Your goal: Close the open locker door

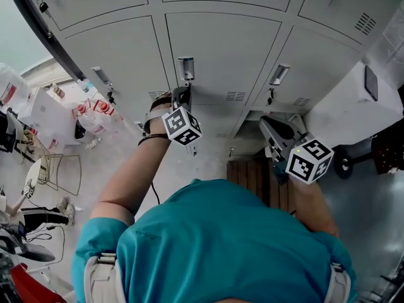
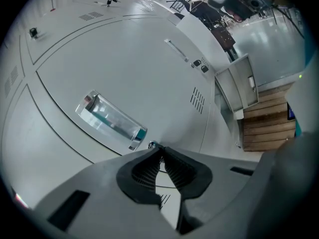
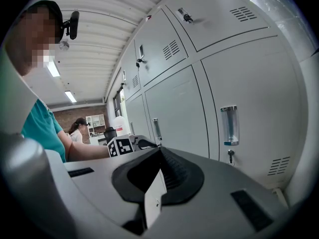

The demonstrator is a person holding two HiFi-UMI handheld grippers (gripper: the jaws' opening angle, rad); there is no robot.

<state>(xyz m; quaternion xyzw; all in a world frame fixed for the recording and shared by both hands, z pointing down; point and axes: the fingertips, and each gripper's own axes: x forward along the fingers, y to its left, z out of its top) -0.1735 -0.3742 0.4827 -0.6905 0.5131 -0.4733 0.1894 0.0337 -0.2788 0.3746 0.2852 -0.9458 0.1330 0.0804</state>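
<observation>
My left hand-held gripper [image 2: 158, 151] is drawn to a narrow pinch. Its ribbed black pads [image 2: 144, 171] are closed on the small shiny lock knob [image 2: 151, 145] of the locker door [image 2: 124, 68], just below a clear plastic label holder [image 2: 110, 119]. That door is smooth, grey-painted sheet metal with a patch of louvred slots [image 2: 197, 99]. It stands in the middle of the lowest row and looks about flush with its neighbours. Whether it is fully home I cannot tell.

My right hand-held gripper [image 3: 159, 152] hangs well apart to the right, jaws together, in front of the neighbouring door. The floor [image 1: 208, 141] is pale, with a slatted wooden board [image 1: 252, 177] at the lockers' foot. Far off are a brick wall [image 3: 82, 114] and strip lights [image 3: 52, 68] under a ribbed ceiling [image 3: 99, 14].
</observation>
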